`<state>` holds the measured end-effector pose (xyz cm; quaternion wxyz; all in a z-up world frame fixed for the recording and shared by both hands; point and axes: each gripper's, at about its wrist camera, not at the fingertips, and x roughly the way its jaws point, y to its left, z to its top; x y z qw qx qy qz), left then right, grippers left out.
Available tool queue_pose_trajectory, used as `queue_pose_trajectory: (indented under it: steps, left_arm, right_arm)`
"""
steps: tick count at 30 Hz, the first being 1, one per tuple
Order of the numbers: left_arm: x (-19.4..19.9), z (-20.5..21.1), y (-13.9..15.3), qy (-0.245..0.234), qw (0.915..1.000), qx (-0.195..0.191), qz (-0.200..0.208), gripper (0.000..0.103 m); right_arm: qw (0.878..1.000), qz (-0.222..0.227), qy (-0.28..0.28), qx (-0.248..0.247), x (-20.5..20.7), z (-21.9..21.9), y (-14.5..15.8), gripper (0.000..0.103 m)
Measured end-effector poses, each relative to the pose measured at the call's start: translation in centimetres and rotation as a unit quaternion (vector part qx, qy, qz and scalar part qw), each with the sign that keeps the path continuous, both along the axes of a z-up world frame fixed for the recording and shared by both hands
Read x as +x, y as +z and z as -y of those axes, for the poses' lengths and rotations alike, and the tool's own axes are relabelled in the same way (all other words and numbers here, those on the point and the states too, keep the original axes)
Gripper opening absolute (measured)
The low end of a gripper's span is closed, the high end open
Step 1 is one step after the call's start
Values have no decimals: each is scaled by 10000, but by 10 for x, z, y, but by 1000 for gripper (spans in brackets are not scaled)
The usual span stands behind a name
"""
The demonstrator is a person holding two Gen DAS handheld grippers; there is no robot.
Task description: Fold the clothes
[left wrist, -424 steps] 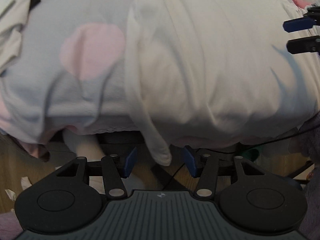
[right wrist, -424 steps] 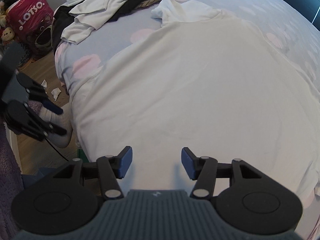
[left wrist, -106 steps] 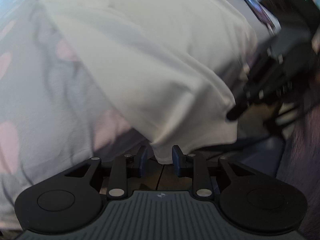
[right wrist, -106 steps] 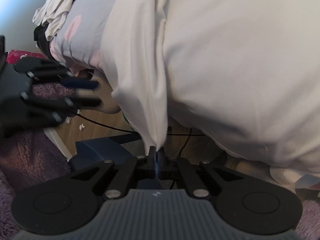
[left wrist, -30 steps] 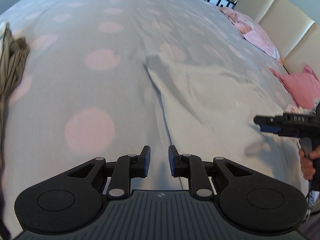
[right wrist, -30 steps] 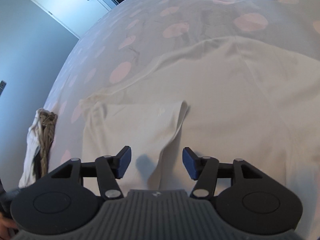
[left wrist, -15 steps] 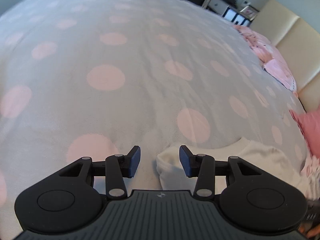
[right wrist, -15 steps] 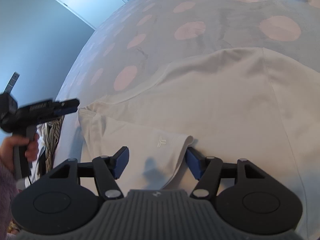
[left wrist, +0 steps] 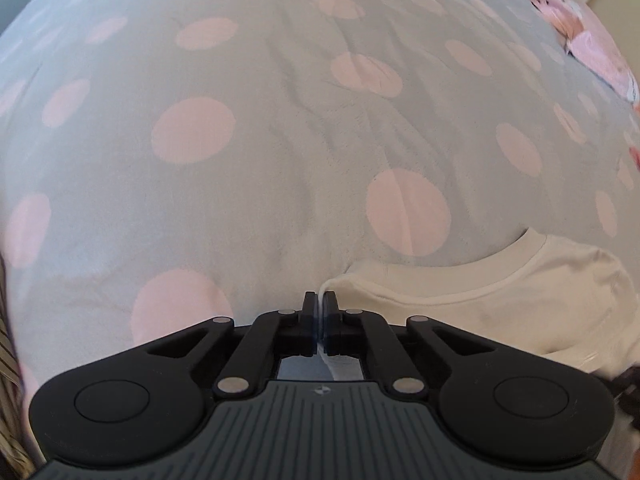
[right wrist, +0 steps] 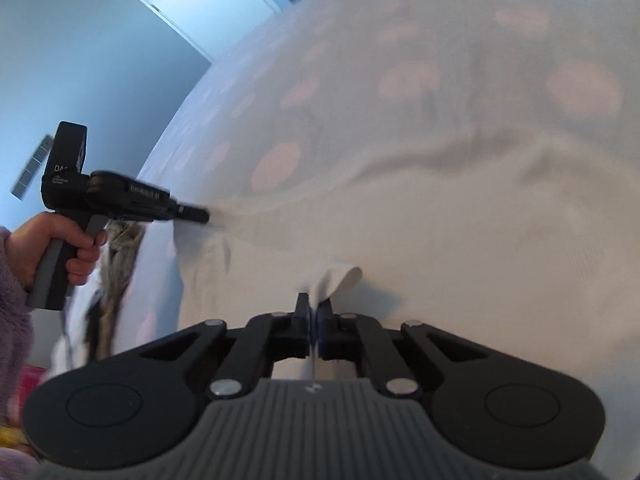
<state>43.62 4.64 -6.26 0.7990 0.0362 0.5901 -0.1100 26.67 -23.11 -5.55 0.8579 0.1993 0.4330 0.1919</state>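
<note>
— How far along with the folding?

— Early, by the look of it. Left gripper (left wrist: 320, 300): jaws just closed, pressed together on the corner of the white shirt (left wrist: 500, 300) right beside the collar (left wrist: 480, 280). Right gripper (right wrist: 314, 304): likewise just closed, clamped on a raised flap of the same shirt, possibly a sleeve end.

— And further out?

— Spread across the dotted bed cover (left wrist: 240, 160), front up, mostly flat. Pulled into a taut ridge toward the left gripper, slack and wrinkled elsewhere. Beyond that, at the bed's edge, a heap of clothes (right wrist: 120, 248), untouched.

— Anything finished?

— Hard to say. No complete fold visible. Laid out and gripped at two points, nothing more.

— Left to do?

— Probably nearly everything: carrying the two held points over, laying them down, smoothing, folding again to a neat packet. Then on to the waiting heap.
</note>
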Motion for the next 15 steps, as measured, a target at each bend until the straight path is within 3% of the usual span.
queue_pose_trajectory:
  steps: [2, 7, 10, 13, 15]
  left_arm:
    - [2, 10, -4, -95, 9995, 297, 66, 1]
    - [7, 22, -9, -99, 9965, 789, 259, 1]
    - [10, 19, 1, -103, 9901, 1192, 730, 2]
    - [3, 7, 17, -213, 9929, 792, 865, 2]
    - [-6, 0, 27, -343, 9940, 498, 912, 11]
  right_arm:
    - [9992, 82, -89, -385, 2, -1, 9, 4]
    - [9988, -178, 0, -464, 3, -5, -10, 4]
    - [9976, -130, -67, -681, 4, -5, -19, 9]
    - [9956, 5, -342, -875, 4, 3, -17, 24]
    - [9949, 92, -429, -905, 3, 9, -13, 28]
